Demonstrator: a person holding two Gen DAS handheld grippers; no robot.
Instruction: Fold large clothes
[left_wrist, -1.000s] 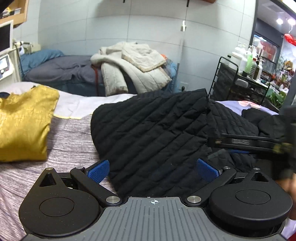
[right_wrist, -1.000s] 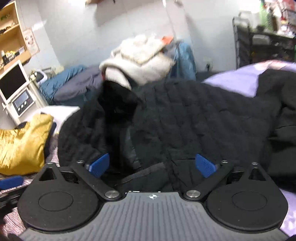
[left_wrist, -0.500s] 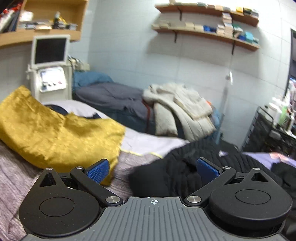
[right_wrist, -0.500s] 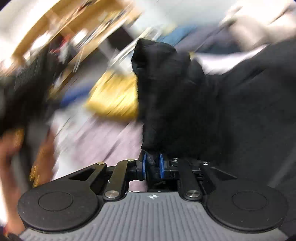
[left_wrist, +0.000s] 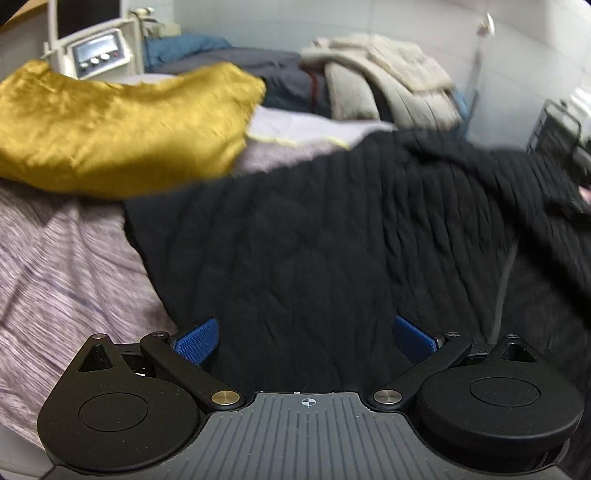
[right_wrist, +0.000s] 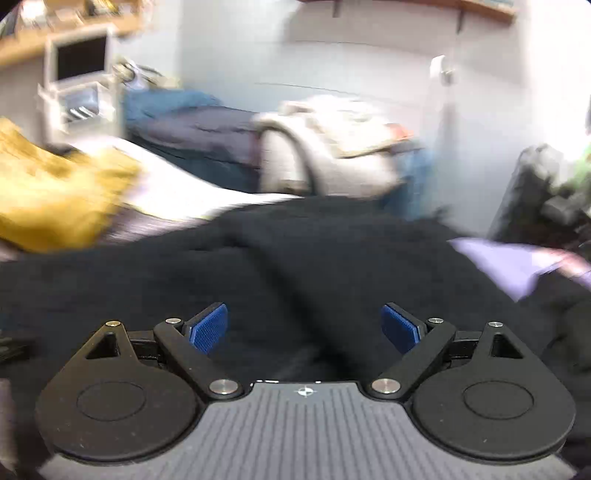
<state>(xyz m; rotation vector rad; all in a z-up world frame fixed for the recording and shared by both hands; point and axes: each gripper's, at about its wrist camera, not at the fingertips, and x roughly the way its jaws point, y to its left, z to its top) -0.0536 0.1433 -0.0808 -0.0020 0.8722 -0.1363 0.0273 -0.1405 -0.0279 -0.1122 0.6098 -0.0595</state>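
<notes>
Over the black quilted coat (right_wrist: 295, 266) on the bed, the right gripper (right_wrist: 305, 326) has just released its pinched fold; both grippers' jaws gape empty, left gripper (left_wrist: 303, 341) too.

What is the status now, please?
Left tool open, empty. Right tool open, jaws just opened, nothing between. Black quilted jacket spread on bed. Yellow garment beside it, not blocking.

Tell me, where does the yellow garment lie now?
The yellow garment lies at the upper left of the left wrist view, on the bed cover, just beyond the black quilted jacket.
</notes>
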